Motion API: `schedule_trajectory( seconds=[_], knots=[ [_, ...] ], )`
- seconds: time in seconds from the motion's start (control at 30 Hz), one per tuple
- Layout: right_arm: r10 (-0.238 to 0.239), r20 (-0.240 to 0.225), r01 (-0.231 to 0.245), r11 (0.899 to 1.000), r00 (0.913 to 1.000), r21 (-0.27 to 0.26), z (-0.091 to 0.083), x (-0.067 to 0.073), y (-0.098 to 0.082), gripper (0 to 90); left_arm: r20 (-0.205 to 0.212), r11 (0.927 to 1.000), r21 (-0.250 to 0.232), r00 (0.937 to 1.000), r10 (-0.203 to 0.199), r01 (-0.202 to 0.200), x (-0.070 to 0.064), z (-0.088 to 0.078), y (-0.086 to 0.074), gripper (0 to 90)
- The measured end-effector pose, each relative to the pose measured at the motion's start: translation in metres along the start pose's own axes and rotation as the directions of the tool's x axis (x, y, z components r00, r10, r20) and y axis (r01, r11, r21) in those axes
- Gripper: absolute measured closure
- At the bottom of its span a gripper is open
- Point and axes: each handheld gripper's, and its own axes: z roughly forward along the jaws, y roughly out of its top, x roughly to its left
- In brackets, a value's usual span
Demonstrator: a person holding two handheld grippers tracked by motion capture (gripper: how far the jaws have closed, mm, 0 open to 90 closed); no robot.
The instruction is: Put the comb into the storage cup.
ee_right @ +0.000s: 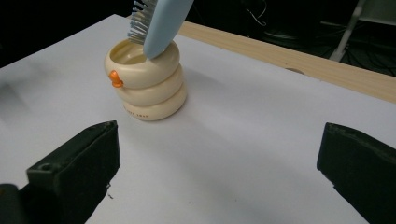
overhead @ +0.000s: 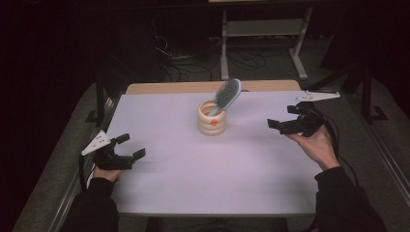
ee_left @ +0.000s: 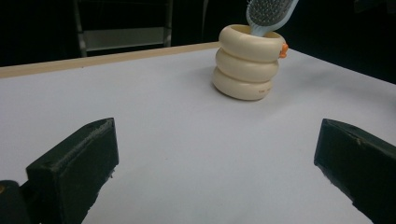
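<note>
High view: a blue hairbrush (overhead: 227,94) is stood handle-down in a cream ringed holder (overhead: 212,119) at mid-table, head tilted up and right. The right gripper (overhead: 286,125), jaws wide and empty, is judged nearer than the equally spread, empty left gripper (overhead: 126,152).

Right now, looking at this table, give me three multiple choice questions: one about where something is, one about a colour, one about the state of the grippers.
1. Where is the hairbrush?
A. Flat on the table
B. Standing handle-down in the cream ringed holder
C. Held in a gripper

2. What colour is the small knob on the holder's rim?
A. Orange
B. Green
C. Black

3. How are the left gripper and right gripper?
A. Both shut on the brush
B. One open, one shut
C. Both open and holding nothing

Answers: 1 B, its head leans out above the rim. 2 A, seen in the right gripper view. 3 C, jaws spread wide over the white table.
</note>
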Motion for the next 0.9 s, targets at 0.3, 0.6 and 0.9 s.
schedule_trajectory(
  seconds=[0.3,0.6,0.9],
  knots=[
    [-0.004,0.010,0.004,1.000,0.9999,-0.009,-0.009,0.002,-0.021,0.0,0.008,1.0000,0.005,1.0000,0.003,-0.003,0.000,0.001,0.000,0.0],
    [0.008,0.015,-0.008,1.000,0.9998,-0.003,-0.011,0.002,-0.050,0.0,0.001,1.0000,0.003,1.0000,-0.003,0.003,0.001,0.000,-0.001,0.0],
    [0.007,0.047,-0.006,1.000,0.9989,-0.011,-0.016,0.004,-0.072,0.0,-0.001,0.9998,0.019,1.0000,-0.006,0.006,0.001,0.001,-0.002,0.0]
  ],
)
